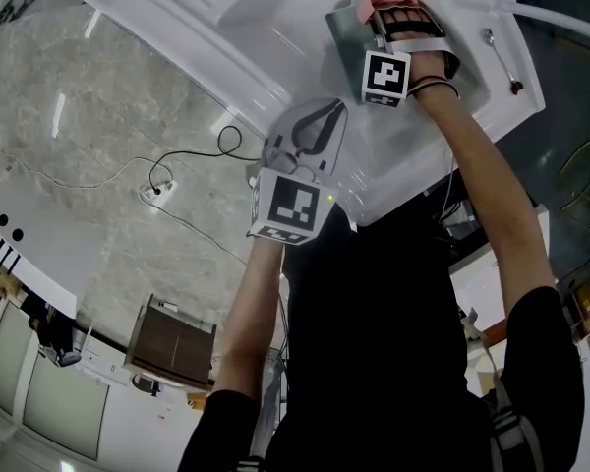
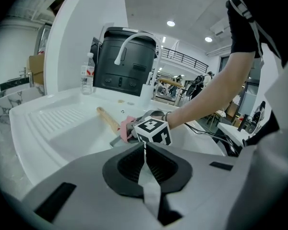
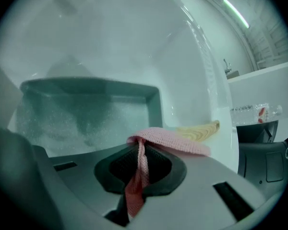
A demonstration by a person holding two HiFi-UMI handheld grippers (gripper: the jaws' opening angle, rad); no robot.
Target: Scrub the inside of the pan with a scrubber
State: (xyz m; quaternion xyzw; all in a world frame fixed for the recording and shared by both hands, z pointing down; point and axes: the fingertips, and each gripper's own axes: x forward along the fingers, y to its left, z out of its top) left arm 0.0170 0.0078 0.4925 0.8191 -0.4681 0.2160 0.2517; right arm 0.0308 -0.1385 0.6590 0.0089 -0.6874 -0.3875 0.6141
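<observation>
— Marbled worktop (image 1: 98, 165), with a white sink (image 1: 265, 13) let into it. Found the pan (image 1: 346, 29)?
— Found it down in the basin, right of the ribbed drainboard (image 2: 53, 119), laid flat with its wooden handle (image 2: 107, 118) pointing to the far side. Probably set there to keep the mess inside the sink.
— And the right gripper (image 1: 385, 3)?
— Poised over the pan's rim, jaws clamped on a fold of the pink scrubber (image 3: 168, 140). Pinched by one edge, likely to leave the rest free as a wiping face.
— Touched the pan floor with it?
— Could not tell. Seemed just above, near the handle end.
— Left gripper (image 2: 145, 153)?
— Held back by the sink's near edge, well apart from the pan, jaws pressed together on nothing. Stood clear of the work, presumably. Looked handy for steadying that handle during scrubbing.
</observation>
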